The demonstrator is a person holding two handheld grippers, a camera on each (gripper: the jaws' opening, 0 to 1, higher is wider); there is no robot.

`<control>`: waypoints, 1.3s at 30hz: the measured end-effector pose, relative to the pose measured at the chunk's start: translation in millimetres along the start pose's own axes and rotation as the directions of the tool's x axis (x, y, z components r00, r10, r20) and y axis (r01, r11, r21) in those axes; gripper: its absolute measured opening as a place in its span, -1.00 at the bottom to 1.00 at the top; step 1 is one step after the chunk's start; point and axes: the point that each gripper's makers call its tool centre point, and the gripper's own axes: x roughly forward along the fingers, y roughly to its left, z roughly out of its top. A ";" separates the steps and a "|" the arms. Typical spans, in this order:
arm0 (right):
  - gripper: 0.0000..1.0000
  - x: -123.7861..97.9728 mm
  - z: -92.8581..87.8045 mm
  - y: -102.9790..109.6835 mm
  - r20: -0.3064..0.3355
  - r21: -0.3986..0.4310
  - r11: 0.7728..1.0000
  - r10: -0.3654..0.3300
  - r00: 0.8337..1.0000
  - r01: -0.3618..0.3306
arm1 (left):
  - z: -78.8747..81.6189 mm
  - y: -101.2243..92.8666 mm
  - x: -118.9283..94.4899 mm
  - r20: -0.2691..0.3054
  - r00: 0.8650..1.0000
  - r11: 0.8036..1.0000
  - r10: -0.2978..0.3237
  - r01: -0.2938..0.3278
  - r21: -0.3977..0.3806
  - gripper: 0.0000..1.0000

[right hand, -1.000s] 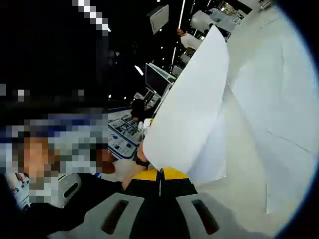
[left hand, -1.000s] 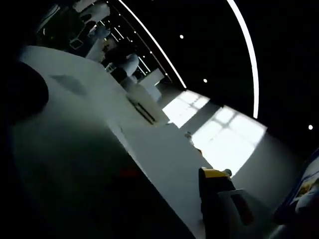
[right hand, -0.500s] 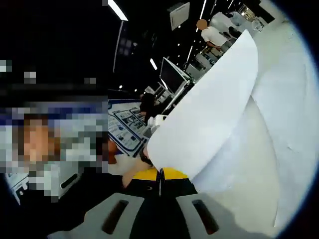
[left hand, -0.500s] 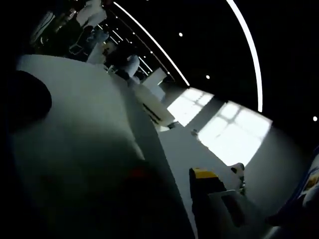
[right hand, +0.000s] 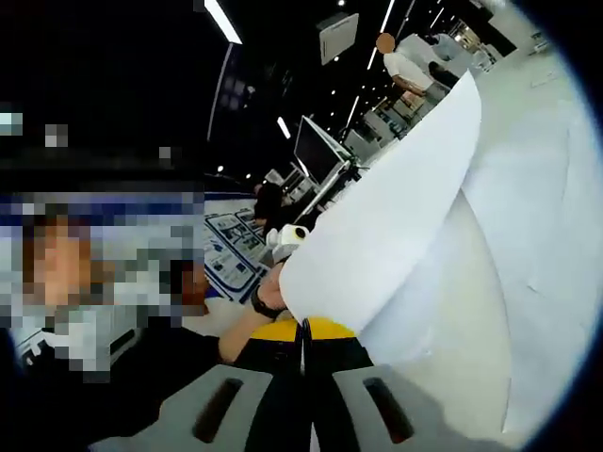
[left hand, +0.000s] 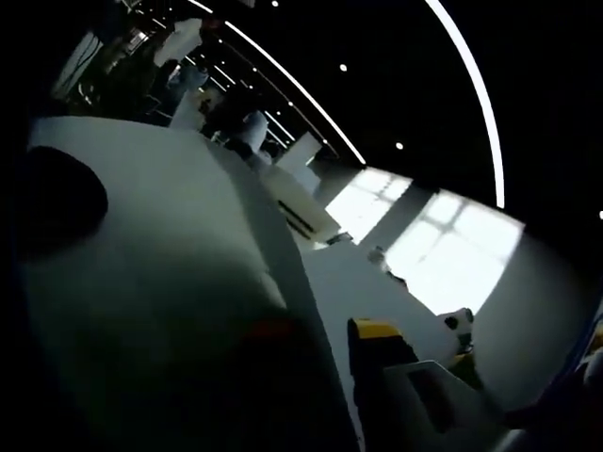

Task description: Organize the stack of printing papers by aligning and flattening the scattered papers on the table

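Note:
In the right gripper view my right gripper is shut on the lower edge of a white sheet of paper. The sheet bows up and to the right. More white sheets lie spread on the table behind it. In the left gripper view a shadowed sheet hangs close over the left half and covers my left jaw. That jaw shows only as a reddish glow. The yellow-tipped right jaw stands apart from it, so my left gripper is open at the sheet's edge.
A person's hand with a wrist band is just left of the held sheet. Behind it are printed posters, a monitor and people. White desks and bright windows lie beyond the left gripper.
The shadowed sheet has come nearer and now covers more of the left gripper view, and the gap between the left jaws has narrowed. The right gripper keeps hold of its sheet, which bows more.

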 end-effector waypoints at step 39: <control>-1.00 -59.5 65.9 -61.7 -0.037 -0.136 0.856 -0.508 0.861 0.499 | -1.1 -14.1 -4.1 0.053 0.999 0.997 -0.003 0.008 -0.077 -0.30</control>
